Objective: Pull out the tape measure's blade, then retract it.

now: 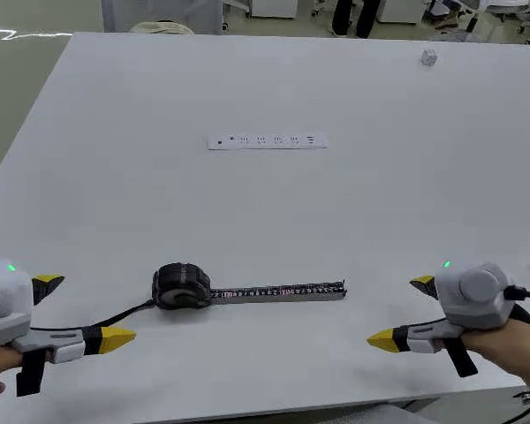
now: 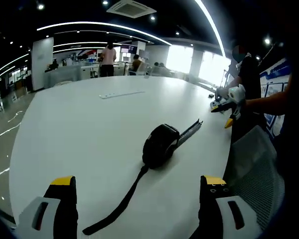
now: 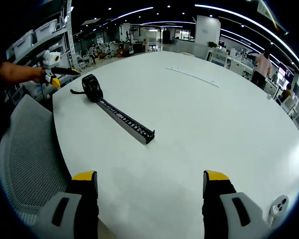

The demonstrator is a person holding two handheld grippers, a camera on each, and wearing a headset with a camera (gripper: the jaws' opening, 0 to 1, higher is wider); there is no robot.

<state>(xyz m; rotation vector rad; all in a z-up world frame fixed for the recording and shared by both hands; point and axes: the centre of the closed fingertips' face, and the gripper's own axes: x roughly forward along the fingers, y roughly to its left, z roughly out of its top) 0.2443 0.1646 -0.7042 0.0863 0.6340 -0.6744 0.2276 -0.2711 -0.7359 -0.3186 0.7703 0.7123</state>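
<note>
The tape measure point(image 1: 182, 286) lies on the white table point(image 1: 247, 203) close to the near edge. Its blade point(image 1: 278, 291) is drawn out flat toward the right and its strap point(image 1: 124, 314) trails to the left. The left gripper point(image 1: 98, 307) hovers just left of the case with its jaws spread and nothing between them. The right gripper point(image 1: 390, 310) waits to the right of the blade's tip, apart from it, its jaws likewise parted and empty. With the blade out, retraction looks like the step at hand, and most of the risk lies there. If the blade is let go without the case being steadied, the spring could whip it back, so that the hook point(image 1: 342, 287) slams into the case or the light body skids. The table edge is near, so a skid or a clumsy nudge from the left could send the case over the side. The case looks rounded and smooth, so jaws closing off-centre may squeeze it away rather than seize it. Pinching the thin blade hard or lifting it at an angle could kink it. The strap might snag a jaw and drag the case. Whether a lock holds the blade cannot be told. The power strip point(image 1: 267, 141) and a small object point(image 1: 428, 57) sit well apart. As for containers, pale bins point(image 3: 46, 29) stand on a rack beyond the table in the right gripper view, and their contents cannot be made out.
</note>
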